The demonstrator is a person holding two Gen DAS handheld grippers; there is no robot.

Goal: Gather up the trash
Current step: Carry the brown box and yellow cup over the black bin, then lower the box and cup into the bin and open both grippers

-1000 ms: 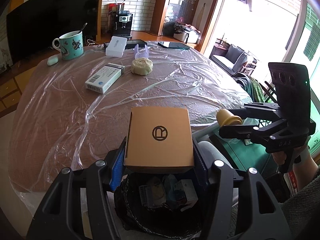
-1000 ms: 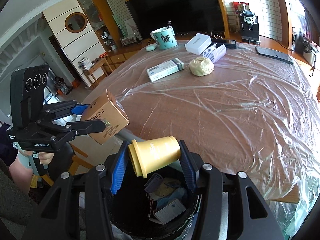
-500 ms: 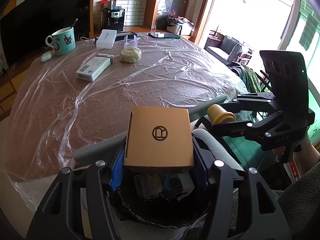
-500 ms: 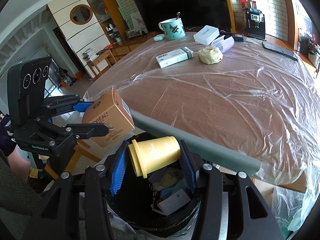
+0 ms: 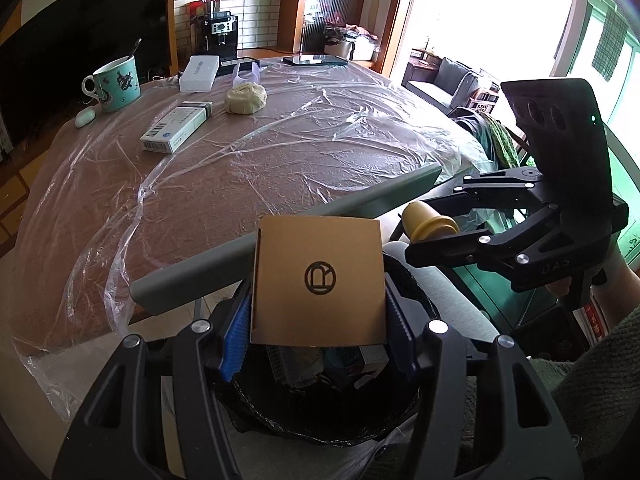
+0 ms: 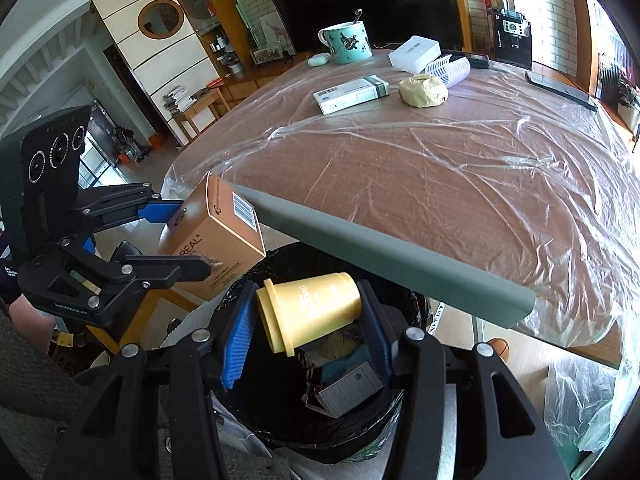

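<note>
Left gripper [image 5: 318, 312] clamps brown box [image 5: 318, 280] over black bin [image 5: 320, 408]; right gripper [image 5: 430, 226] holds yellow cup [image 5: 430, 226] beside.

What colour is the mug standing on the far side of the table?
The mug is turquoise with dark animal drawings and a white handle, clearest in the right wrist view.

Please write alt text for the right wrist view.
The right gripper holds a yellow cup over a black bin of trash. Beside it, the left gripper holds a brown box at the table edge.
</note>
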